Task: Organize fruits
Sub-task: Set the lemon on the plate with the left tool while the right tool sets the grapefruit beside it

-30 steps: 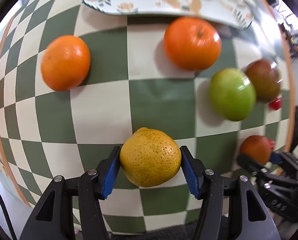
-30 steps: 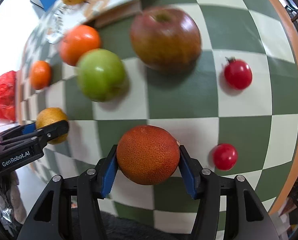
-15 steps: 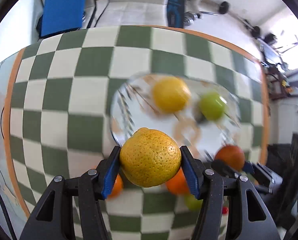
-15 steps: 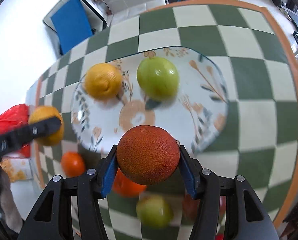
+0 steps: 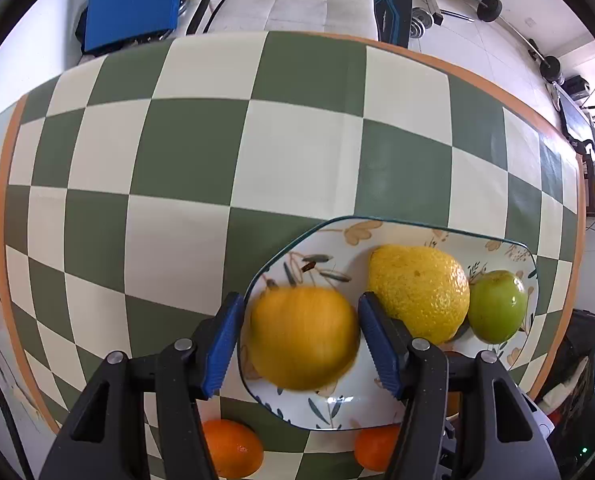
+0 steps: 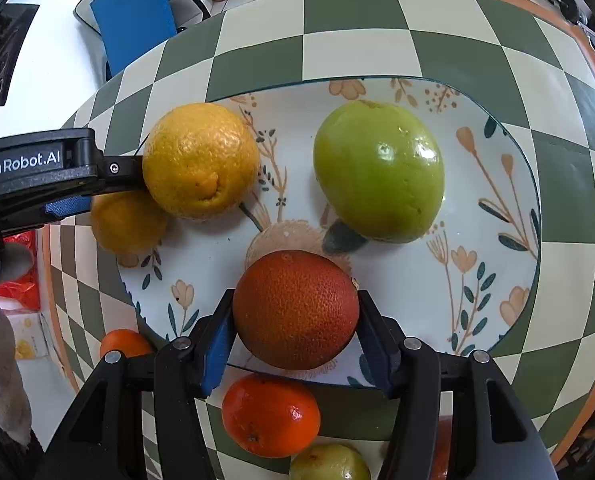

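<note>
Two fruits sitting on plate (image 6: pixel 497 184); both tools (image 5: pixel 299 338) (image 6: pixel 295 334) gripping oranges (image 5: pixel 303 338) (image 6: pixel 295 310) over it; several waiting on desk (image 5: pixel 257 152).

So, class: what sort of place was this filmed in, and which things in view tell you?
Probably a room in a home, partly used for exercise: a checked tablecloth with a floral plate of fruit, a pale sofa behind, and dumbbells on the floor.
</note>
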{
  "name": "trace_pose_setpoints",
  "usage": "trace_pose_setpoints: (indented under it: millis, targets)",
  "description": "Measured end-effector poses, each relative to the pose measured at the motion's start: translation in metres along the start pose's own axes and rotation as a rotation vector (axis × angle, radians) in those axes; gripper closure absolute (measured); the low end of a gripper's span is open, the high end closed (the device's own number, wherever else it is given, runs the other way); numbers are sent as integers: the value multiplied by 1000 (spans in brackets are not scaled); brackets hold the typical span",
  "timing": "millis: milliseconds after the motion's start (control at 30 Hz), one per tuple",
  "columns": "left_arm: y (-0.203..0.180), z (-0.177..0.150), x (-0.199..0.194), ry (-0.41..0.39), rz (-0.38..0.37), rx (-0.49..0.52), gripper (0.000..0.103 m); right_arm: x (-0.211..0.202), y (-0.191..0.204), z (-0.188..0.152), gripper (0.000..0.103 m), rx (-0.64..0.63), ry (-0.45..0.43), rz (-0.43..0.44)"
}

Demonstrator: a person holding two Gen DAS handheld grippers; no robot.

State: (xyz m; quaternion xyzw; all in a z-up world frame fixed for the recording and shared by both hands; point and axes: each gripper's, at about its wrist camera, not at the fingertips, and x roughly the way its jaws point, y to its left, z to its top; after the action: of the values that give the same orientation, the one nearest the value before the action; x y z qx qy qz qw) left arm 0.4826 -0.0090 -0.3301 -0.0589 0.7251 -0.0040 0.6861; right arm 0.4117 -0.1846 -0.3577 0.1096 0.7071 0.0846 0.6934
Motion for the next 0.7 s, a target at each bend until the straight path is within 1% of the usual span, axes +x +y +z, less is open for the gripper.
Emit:
trace_pose_setpoints:
  millis: [33, 133, 200, 233, 267, 300, 333, 400, 467, 633, 700]
  targets:
    - [0, 1, -1, -3, 4, -2, 46, 0, -1, 1, 42, 3, 3, 1]
    - [1, 1, -3, -10, 8, -9, 45, 0, -1, 0, 31, 11, 10, 5]
    - [2, 7, -7, -16, 10, -11, 41, -2, -3, -1, 31, 14, 7, 2]
    - [1, 6, -8, -24, 11, -11, 38, -6, -7, -2, 28, 16, 9, 1]
    - [2, 5, -12, -33, 11, -10, 29, -8, -9, -3, 25, 19, 10, -1]
    - [2, 2, -17, -37, 11, -6, 19, -11, -10, -5, 24, 18, 6, -3]
    - [2, -2, -23, -41, 13, -2, 15, -14, -10, -7, 23, 13, 2, -6]
    - [2, -7, -30, -58, 30, 7, 14, -22, -10, -12, 20, 2, -11, -35]
    - [1, -15, -37, -77, 42, 16, 14, -33, -9, -18, 10, -12, -31, -66]
    - [1, -49, -57, -142, 81, 48, 14, -63, -9, -34, 10, -26, -97, -146]
    - [0, -65, -67, -177, 97, 58, 14, -74, -10, -41, 10, -12, -116, -152]
